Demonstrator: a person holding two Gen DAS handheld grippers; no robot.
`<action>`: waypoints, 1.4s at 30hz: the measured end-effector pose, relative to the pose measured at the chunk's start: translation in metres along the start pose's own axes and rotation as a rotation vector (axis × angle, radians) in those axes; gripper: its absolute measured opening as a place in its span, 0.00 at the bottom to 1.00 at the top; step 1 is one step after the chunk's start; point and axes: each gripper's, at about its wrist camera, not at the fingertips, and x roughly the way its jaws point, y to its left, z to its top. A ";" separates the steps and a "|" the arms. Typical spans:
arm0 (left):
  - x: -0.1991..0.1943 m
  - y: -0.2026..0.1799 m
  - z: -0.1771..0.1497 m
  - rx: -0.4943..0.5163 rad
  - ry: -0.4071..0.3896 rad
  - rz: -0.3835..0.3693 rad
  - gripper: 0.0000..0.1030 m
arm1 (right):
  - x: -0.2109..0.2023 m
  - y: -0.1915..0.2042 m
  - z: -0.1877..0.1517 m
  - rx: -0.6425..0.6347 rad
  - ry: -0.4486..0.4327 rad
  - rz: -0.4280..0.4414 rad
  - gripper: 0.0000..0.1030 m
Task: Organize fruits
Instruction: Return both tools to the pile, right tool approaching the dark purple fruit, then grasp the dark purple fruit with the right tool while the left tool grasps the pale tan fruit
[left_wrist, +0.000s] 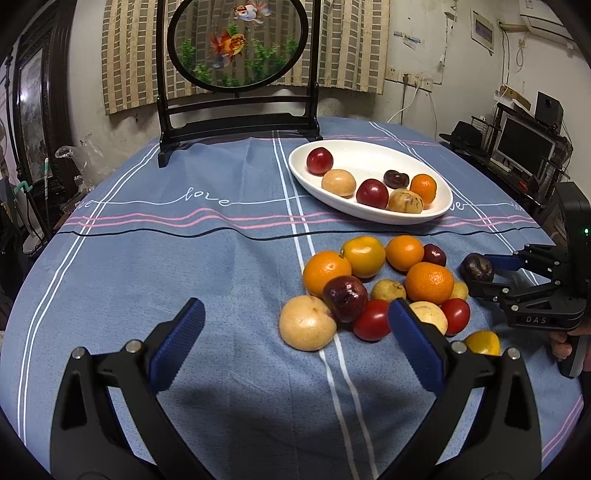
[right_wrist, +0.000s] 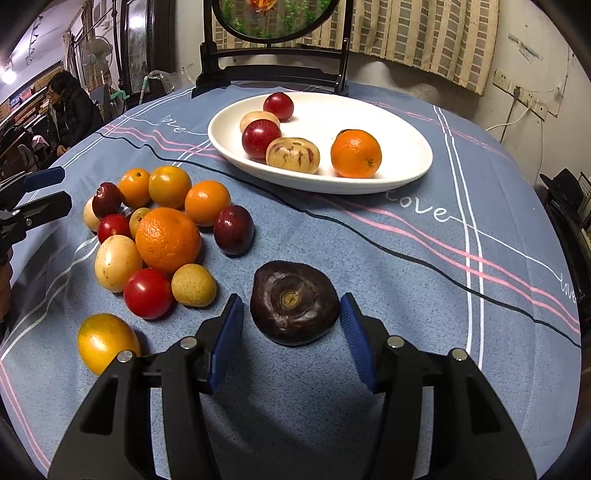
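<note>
On a round table under a blue cloth (right_wrist: 424, 258) with white, pink and black stripes and "love" script: one white oval dish (right_wrist: 413, 162), taken here as the reference point. In the dish, in the right wrist view: one orange mandarin (right_wrist: 355, 153), one pale fruit with purple streaks (right_wrist: 293, 155), two red plum-like fruits (right_wrist: 261, 138) (right_wrist: 278, 106), one pale yellow fruit (right_wrist: 258, 119) partly hidden behind the nearer red one; the left wrist view adds one dark brown fruit (left_wrist: 396, 179) in the dish beside the mandarin. Near side of the dish, on the cloth: a loose cluster of fruit (right_wrist: 162, 236) touching one another, comprising oranges, yellow-orange fruits, dark red plum-like fruits, red tomatoes and pale yellow fruits; one yellow fruit (right_wrist: 105, 341) lies apart, on the side of the cluster farthest from the dish. Also near side of the dish, apart from the cluster: one dark purple, flattened fruit with a tan stem scar (right_wrist: 294, 302), resting on the cloth. Right gripper (right_wrist: 291, 325): blue-padded jaws partly open, one on either side of that dark fruit with a gap at each side, so nothing gripped. Left gripper (left_wrist: 295, 325): jaws wide apart, empty, held above the cloth with one pad in front of the cluster. Behind the dish: a dark wooden stand with a round goldfish panel (left_wrist: 238, 44).
</note>
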 end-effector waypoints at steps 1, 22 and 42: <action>0.000 0.000 0.000 0.000 0.001 0.000 0.98 | 0.000 -0.001 0.000 0.002 0.001 0.000 0.54; 0.019 0.007 -0.004 0.058 0.122 -0.133 0.75 | -0.004 -0.017 0.000 0.098 -0.020 -0.013 0.46; 0.047 -0.001 -0.004 0.261 0.192 -0.139 0.46 | -0.005 -0.013 0.001 0.081 -0.016 -0.019 0.46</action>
